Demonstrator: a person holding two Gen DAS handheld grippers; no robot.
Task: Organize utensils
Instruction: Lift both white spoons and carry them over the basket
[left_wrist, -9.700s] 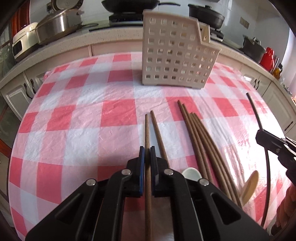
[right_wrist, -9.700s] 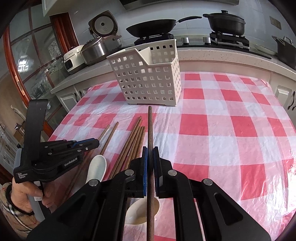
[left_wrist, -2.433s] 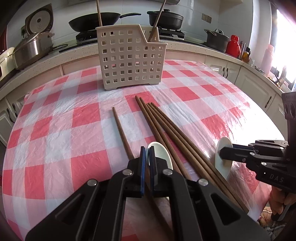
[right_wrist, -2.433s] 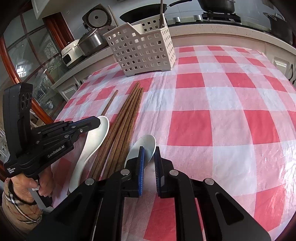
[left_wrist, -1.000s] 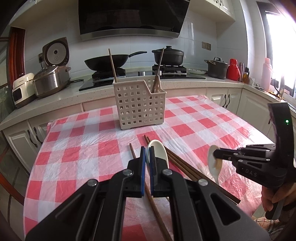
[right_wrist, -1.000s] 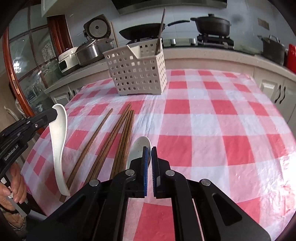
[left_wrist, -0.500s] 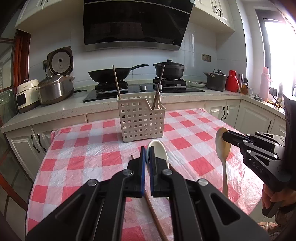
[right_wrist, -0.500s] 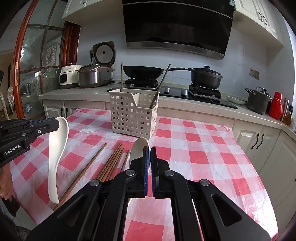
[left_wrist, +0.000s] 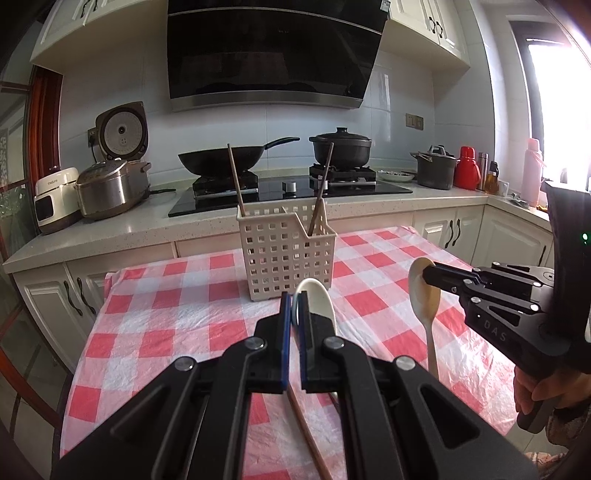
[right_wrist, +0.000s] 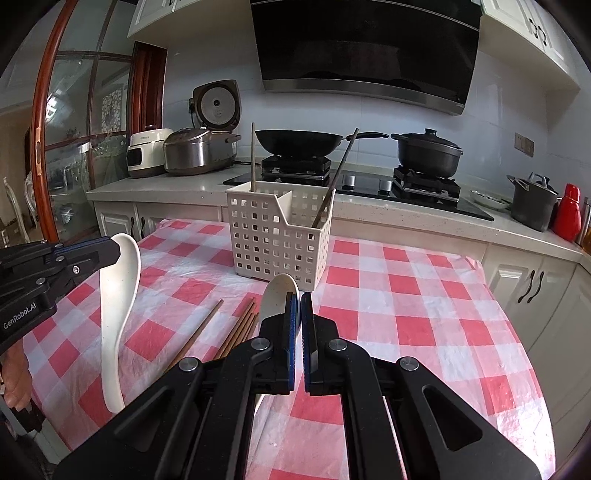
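Since a second ago both spoons have come up off the red-and-white checked tablecloth (left_wrist: 177, 325); judging by that, the pick-up is done and carrying to the basket remains. The left gripper (left_wrist: 293, 314) is clamped on a glossy white ceramic spoon (left_wrist: 317, 299), the right gripper (right_wrist: 297, 314) on a second white ceramic spoon (right_wrist: 277, 295). The perforated cream plastic basket (right_wrist: 277, 240) sits mid-frame, just above both grippers' tips, with brown wooden chopsticks (right_wrist: 236, 332) lying lower left.
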